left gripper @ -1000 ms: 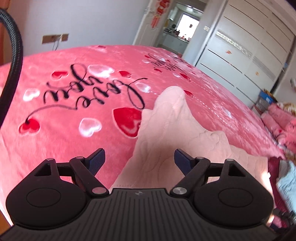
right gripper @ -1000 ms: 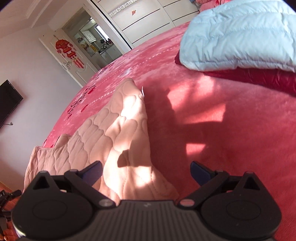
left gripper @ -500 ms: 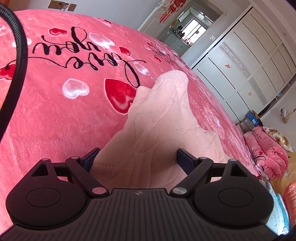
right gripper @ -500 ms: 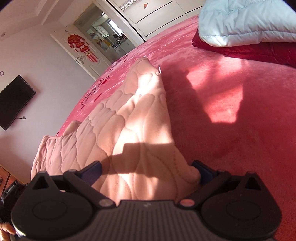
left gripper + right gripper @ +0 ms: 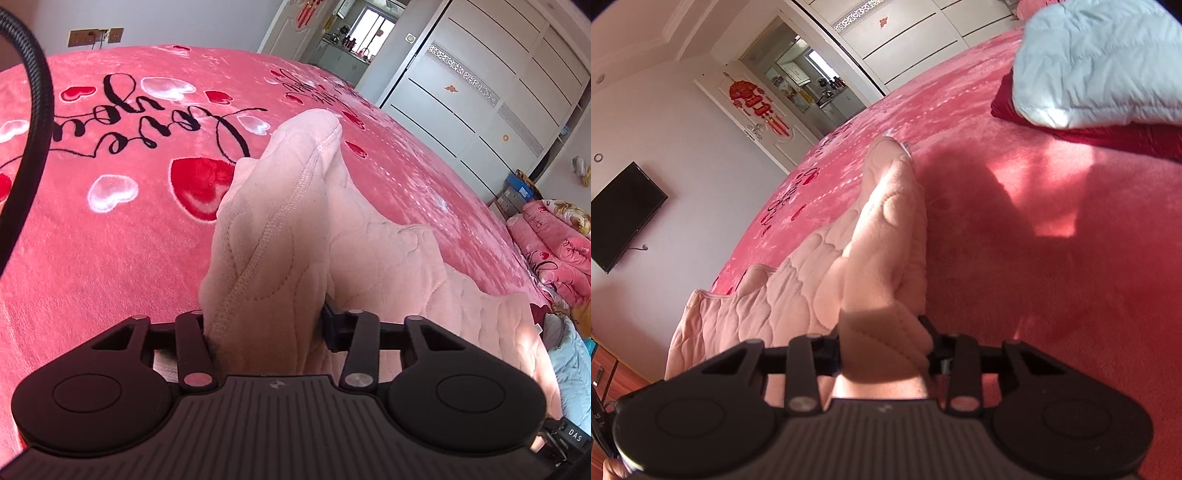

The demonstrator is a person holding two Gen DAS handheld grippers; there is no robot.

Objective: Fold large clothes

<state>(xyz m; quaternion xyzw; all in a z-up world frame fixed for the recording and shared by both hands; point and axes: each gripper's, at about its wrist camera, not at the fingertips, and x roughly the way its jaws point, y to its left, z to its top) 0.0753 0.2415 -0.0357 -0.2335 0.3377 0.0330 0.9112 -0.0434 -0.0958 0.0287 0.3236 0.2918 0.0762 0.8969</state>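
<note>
Left gripper (image 5: pixel 264 325): jaws drawn in tight on a bunched fold of the pink quilted garment (image 5: pixel 288 236), stitched hem running up between them. Right gripper (image 5: pixel 884 347): likewise clamped on a thick wad of the same garment (image 5: pixel 886 258), fabric bulging above the jaws.

Garment lies on the pink plush bedspread (image 5: pixel 110 240). Each gripped end rises as a ridge away from its camera; the body of the cloth spreads flat between the two ends.

Left wrist view only: red heart (image 5: pixel 201 186) and white hearts, black script lettering (image 5: pixel 155 118) on the spread just left of the garment; wardrobe doors (image 5: pixel 480 92) beyond the bed's far edge; folded pink quilt (image 5: pixel 554 251) off the right edge; black cable (image 5: pixel 33 129) at far left.

Right wrist view only: pale blue padded jacket (image 5: pixel 1100 62) lying on a dark red cloth (image 5: pixel 1108 134) toward the bed's far right, well apart from the garment; wall-mounted television (image 5: pixel 622 218); red door ornament (image 5: pixel 755 101); sunlit patches on the spread (image 5: pixel 1045 192).
</note>
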